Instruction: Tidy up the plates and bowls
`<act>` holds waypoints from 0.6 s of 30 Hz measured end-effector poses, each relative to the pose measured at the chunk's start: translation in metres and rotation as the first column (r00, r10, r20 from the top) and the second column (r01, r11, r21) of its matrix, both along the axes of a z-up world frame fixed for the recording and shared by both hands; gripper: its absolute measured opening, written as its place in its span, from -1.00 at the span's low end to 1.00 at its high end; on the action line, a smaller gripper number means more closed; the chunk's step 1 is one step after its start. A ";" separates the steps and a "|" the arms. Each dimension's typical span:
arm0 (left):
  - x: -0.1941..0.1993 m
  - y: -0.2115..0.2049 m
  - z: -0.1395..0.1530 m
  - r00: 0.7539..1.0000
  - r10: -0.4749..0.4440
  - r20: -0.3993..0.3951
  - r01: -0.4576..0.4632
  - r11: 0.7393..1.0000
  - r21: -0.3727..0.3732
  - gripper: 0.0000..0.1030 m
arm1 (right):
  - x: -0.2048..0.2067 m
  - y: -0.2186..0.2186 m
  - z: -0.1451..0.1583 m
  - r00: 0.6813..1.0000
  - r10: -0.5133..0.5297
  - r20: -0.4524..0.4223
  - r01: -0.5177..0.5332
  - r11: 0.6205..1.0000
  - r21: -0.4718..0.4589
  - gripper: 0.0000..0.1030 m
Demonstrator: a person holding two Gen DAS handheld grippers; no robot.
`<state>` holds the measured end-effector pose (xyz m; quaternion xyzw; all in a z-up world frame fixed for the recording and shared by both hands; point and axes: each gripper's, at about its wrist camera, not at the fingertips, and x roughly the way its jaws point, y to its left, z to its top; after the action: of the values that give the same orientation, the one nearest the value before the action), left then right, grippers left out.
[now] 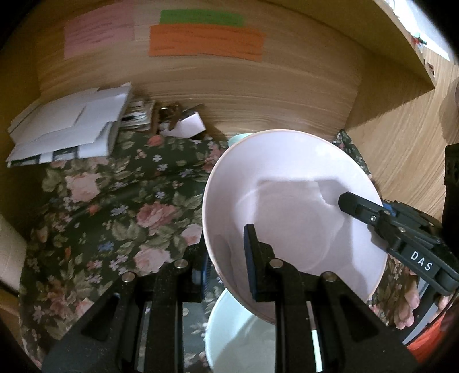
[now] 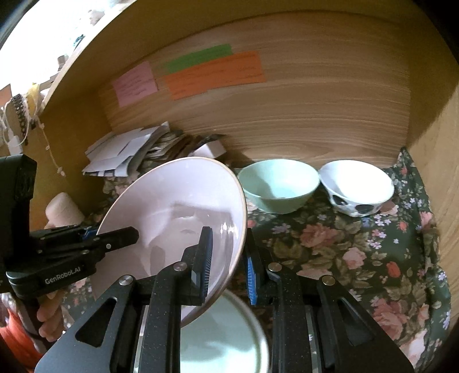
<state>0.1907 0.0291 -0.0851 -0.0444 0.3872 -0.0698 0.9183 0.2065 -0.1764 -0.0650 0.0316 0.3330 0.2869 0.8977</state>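
The left claw [image 1: 228, 258] is clenched on the rim of a pale pink plate [image 1: 289, 206], one blue-padded finger inside the dish and the other hidden behind the rim. The right claw [image 2: 229, 269] is clamped on the opposite rim of the same plate [image 2: 183, 218], its pads pressed on either side of the gilt edge. In the left wrist view the right claw [image 1: 348, 205] is seen reaching in over the plate's far rim; in the right wrist view the left claw [image 2: 126, 238] is seen doing likewise, with fingers of a hand [image 2: 48, 318] wrapped round its handle. The plate is held tilted, clear of the flowered cloth [image 2: 358, 258] that covers the desk.

Directly beneath the plate a pale green dish [image 2: 226, 338] is seen; whether it is a plate or a bowl cannot be told, as it is blurred and partly covered. Further back, near the wooden back panel [image 2: 301, 114], a mint green bowl [image 2: 278, 183] and a white bowl with black spots [image 2: 357, 186] are set side by side, close together. A heap of white papers [image 1: 68, 126] is stacked in the left rear corner. Pink [image 1: 99, 34], green [image 1: 200, 17] and orange [image 1: 206, 41] notes are stuck on the panel.
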 end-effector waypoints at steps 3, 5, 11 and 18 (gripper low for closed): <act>-0.008 0.009 0.000 1.000 0.018 0.005 -0.018 1.000 0.001 -0.60 | -0.005 0.010 0.001 1.000 0.018 0.003 -0.018 1.000 -0.003 -0.64; -0.015 0.017 0.000 0.999 0.033 0.006 -0.033 0.999 -0.004 -0.60 | -0.009 0.016 0.001 1.000 0.031 0.005 -0.031 1.000 -0.005 -0.64; -0.032 0.037 0.000 0.997 0.072 0.015 -0.072 0.997 -0.012 -0.60 | -0.017 0.034 0.001 0.998 0.066 0.009 -0.066 0.998 -0.009 -0.64; -0.050 0.056 -0.004 0.992 0.120 0.036 -0.120 0.993 -0.011 -0.60 | -0.026 0.054 0.000 0.995 0.104 0.005 -0.104 0.994 -0.014 -0.64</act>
<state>0.1403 0.0855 -0.0891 -0.0705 0.3665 -0.0170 0.9276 0.1800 -0.1224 -0.0650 0.0072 0.3335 0.3312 0.8826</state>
